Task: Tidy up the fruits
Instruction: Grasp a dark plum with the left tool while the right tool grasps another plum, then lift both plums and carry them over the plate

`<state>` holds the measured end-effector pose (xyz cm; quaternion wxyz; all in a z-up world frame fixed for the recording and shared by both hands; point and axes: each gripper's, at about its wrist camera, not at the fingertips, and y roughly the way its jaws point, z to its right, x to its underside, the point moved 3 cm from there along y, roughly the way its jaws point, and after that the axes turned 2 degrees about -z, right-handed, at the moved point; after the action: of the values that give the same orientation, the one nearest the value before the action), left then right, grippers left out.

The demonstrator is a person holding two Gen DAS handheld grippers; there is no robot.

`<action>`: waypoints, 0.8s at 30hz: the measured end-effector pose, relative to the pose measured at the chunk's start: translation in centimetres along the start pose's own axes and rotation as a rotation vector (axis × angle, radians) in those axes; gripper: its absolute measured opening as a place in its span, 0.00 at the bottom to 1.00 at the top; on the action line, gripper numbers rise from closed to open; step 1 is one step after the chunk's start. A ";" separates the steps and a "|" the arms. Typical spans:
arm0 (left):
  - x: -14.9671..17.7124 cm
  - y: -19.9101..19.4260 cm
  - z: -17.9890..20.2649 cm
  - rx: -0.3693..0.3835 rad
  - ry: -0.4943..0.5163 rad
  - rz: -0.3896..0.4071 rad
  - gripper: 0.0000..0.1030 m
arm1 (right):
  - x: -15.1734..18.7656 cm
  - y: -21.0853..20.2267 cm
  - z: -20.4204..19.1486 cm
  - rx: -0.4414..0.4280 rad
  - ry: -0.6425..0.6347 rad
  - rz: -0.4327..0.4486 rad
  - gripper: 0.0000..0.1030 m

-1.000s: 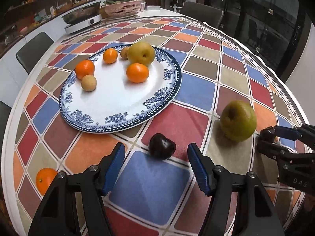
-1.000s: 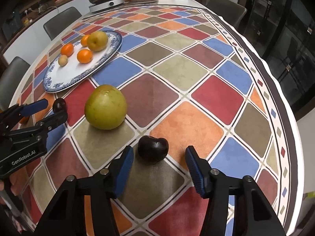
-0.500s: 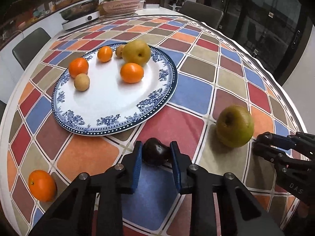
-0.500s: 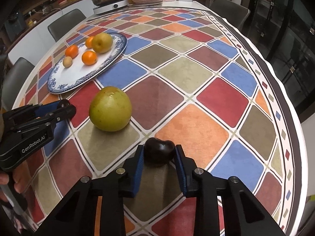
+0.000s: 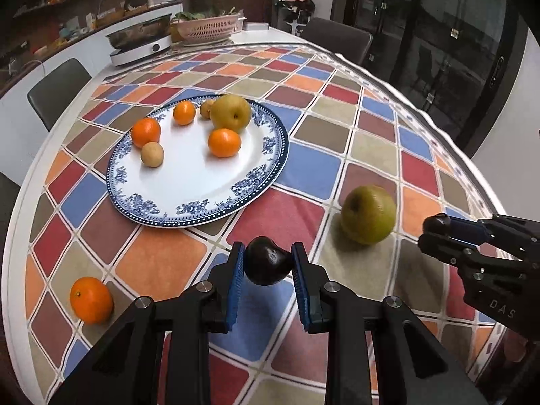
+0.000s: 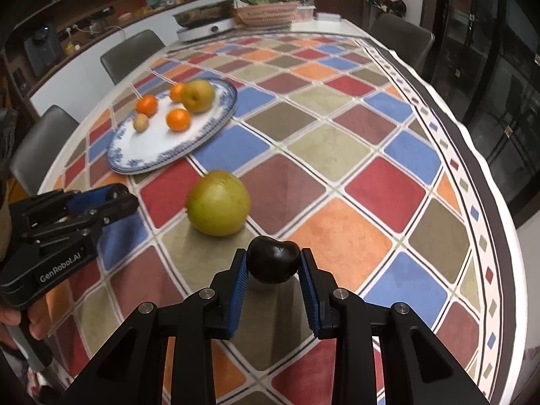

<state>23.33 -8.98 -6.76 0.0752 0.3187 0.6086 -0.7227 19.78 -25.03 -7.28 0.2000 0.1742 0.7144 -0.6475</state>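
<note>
Both wrists: jaws clamping dark plums (image 5: 268,265).

cloth (image 5: 314,165): diamond checks in red, blue, orange, olive and maroon, pale lines between them
plate (image 5: 202,207): white, blue floral rim with a dotted edge
plums (image 5: 266,265) (image 6: 273,263): super dark, nearly black, glossy
pears (image 5: 368,214) (image 5: 230,112): yellow-green, the plate one more golden
oranges (image 5: 91,299) (image 5: 224,141): bright orange
small fruit (image 5: 152,154): tan
claws (image 5: 268,280) (image 6: 274,281): black, blue ribbed pads (image 5: 235,290)
basket (image 5: 207,27): pink
</note>
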 end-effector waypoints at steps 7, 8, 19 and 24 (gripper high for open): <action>0.3 -2.8 0.0 0.001 -0.015 0.050 0.27 | -0.6 -2.1 -1.4 -0.053 -0.039 0.061 0.30; 0.3 -3.3 0.0 -0.002 -0.016 0.062 0.27 | -0.7 -2.5 -1.7 -0.060 -0.045 0.071 0.30; -0.1 -7.0 -0.8 -0.025 -0.034 0.145 0.27 | -2.0 -5.3 -3.7 -0.124 -0.100 0.152 0.30; -0.5 -8.2 -1.4 -0.036 -0.045 0.180 0.27 | -3.1 -6.2 -4.8 -0.155 -0.128 0.186 0.30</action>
<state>20.16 -5.80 0.32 0.1592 0.3544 0.5887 -0.7088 19.02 -20.82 0.02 0.3174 0.1822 0.7287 -0.5789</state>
